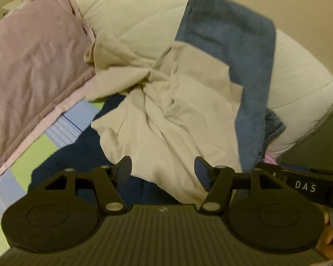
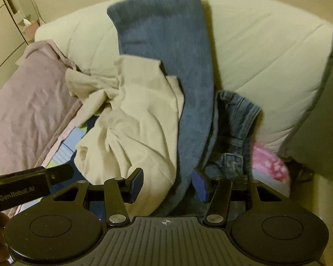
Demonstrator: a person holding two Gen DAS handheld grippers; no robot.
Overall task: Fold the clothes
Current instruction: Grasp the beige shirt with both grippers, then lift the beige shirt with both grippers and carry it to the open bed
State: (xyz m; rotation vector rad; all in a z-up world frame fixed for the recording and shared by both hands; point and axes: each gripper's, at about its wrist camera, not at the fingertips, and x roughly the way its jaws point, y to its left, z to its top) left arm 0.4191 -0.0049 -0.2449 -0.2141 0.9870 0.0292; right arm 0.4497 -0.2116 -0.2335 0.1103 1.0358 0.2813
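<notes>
Lying crumpled on the bed (image 1: 304, 71), the cream garment (image 1: 166, 115) sits just ahead of the left gripper (image 1: 163, 171), whose jaws are spread with nothing pinched. The right gripper (image 2: 168, 184), jaws likewise apart and empty, points at a blue towel (image 2: 177, 66) draped over the cream cloth's edge. Jeans (image 2: 233, 133) lie beside the towel, a lilac pillow (image 1: 33, 66) further left.

Blue towel (image 2: 166, 66) draped over cream garment (image 2: 133, 119), jeans (image 2: 233, 133) beside.
</notes>
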